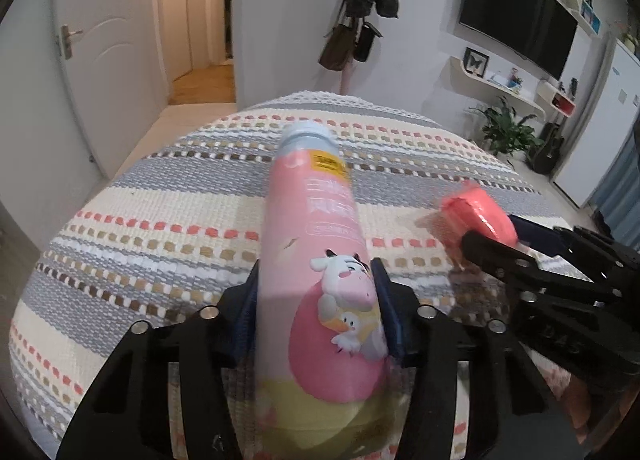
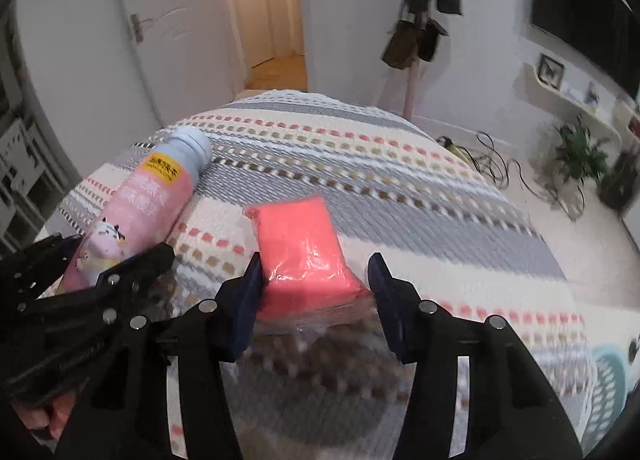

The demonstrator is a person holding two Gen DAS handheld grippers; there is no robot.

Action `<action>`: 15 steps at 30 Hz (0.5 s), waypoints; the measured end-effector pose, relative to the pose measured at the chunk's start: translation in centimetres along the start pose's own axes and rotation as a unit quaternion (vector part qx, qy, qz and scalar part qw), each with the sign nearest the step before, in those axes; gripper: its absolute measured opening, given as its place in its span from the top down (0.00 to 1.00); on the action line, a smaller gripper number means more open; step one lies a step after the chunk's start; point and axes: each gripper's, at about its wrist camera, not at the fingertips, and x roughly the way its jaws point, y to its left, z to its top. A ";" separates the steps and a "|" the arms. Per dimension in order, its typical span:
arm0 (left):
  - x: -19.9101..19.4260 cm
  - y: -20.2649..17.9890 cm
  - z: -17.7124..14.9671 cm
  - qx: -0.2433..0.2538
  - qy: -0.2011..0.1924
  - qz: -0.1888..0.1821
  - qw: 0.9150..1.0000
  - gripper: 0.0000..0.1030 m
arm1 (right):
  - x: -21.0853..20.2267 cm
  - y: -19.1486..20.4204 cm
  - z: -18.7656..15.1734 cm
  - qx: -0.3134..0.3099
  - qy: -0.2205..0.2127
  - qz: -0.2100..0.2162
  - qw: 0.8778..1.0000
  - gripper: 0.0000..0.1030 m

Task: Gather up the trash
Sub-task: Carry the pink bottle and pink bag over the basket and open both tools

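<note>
Two grippers engaged: your left gripper (image 1: 316, 312) clamped the pink bottle (image 1: 312, 244) for removal, while your right gripper (image 2: 316, 292) stood apart around the coral packet (image 2: 300, 248).

Bed cover (image 1: 168, 196): woven stripes, grey, cream, coral and brown. Beyond its far edge, white door (image 1: 108, 56) at left, ajar beside a warmly lit hallway (image 1: 204, 20). Coat rack (image 1: 370, 0) with dark jacket and bags straight beyond. Right of it: wall-mounted TV (image 1: 520, 16), white shelves (image 1: 504, 88), potted plant (image 1: 504, 128). Floor pale.
</note>
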 end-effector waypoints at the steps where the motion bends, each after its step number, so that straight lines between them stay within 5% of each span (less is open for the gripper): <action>1: -0.2 0.0 -0.2 0.003 0.003 -0.004 1.000 0.54 | -0.7 -0.4 -0.4 0.007 -0.003 -0.006 1.000 0.53; 5: -1.6 0.1 -0.9 -0.023 0.009 -0.088 0.996 0.54 | -4.2 -2.3 -1.9 0.038 -0.027 -0.015 0.999 0.53; 15: -7.6 -7.7 -2.3 0.028 -0.027 -0.198 0.979 0.54 | -15.2 -9.1 -7.0 0.118 -0.104 -0.085 0.984 0.53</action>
